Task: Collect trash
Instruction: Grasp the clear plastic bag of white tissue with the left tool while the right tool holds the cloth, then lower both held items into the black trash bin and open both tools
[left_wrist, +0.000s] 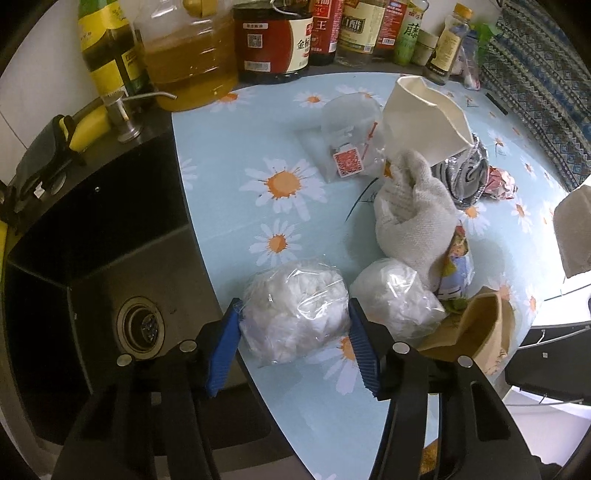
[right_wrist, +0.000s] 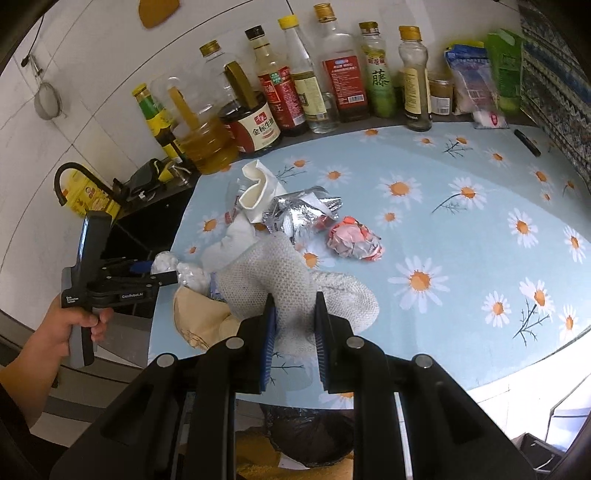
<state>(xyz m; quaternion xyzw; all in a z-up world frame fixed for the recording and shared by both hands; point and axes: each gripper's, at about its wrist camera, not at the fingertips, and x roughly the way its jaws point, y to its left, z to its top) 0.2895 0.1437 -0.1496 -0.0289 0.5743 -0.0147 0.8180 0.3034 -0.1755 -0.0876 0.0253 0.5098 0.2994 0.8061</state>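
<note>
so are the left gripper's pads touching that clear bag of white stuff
Touching: the left wrist view shows both blue pads of the left gripper against the clear bag.

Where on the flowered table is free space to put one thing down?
The flowered table is bare right of the red crumpled wrapper, up to the bottle row. It is crowded by the sink: wadded bags, white cloth.

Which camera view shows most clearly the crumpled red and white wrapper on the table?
The right wrist view: the crumpled red and white wrapper lies whole and unobstructed on the tablecloth. In the left wrist view it is small, near the edge, partly hidden behind foil.
</note>
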